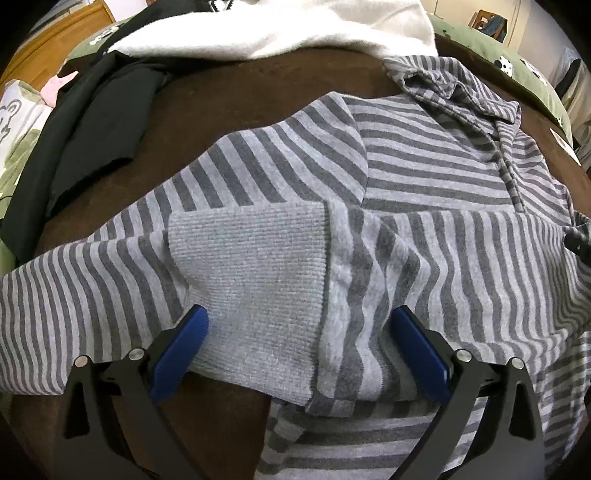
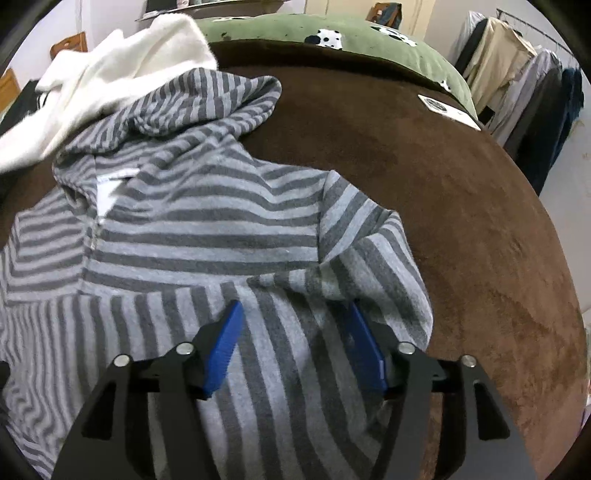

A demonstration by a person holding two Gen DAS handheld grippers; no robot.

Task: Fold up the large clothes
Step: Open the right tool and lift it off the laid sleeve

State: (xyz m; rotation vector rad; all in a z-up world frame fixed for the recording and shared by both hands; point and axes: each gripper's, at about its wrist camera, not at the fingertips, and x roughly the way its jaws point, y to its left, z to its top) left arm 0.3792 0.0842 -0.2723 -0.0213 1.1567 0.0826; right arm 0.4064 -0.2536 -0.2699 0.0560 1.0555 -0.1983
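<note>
- We see a grey striped hoodie [image 1: 424,177] laid out on a brown plush blanket [image 1: 229,96], which reads as a bed cover; green spotted bedding [image 2: 295,33] shows at the far edge.
- Hood [image 2: 207,103] lies bunched at the far end, next to a white fleece garment [image 2: 122,62]; white neck label [image 2: 110,188] visible in the right wrist view.
- Left sleeve is folded across the chest; its plain ribbed cuff [image 1: 251,273] lies flat over the stripes, approx. mid-garment.
- Left hand-held gripper [image 1: 299,343]: jaws spread wide, blue pads [image 1: 181,350] either side of the cuff and adjoining sleeve fabric. Pads sit on or just above the cloth; nothing pinched between them, so we log it as released.
- Right hand-held gripper [image 2: 295,343]: jaws apart, a band of striped sleeve between the blue pads [image 2: 225,343]. Right pad is partly tucked behind a fold of cloth. Pads don't press the fabric together, so released too.
- Right sleeve fold [image 2: 388,266] humps up near the hoodie's right edge, beside bare blanket.
- Black garment [image 1: 85,122] lies crumpled at far left of the blanket, apart from the hoodie.
- White card w/ dark round mark [image 2: 448,110] sits near the blanket's far right edge.
- Clothes hang on a rack [image 2: 517,81] at far right, bkgd.
</note>
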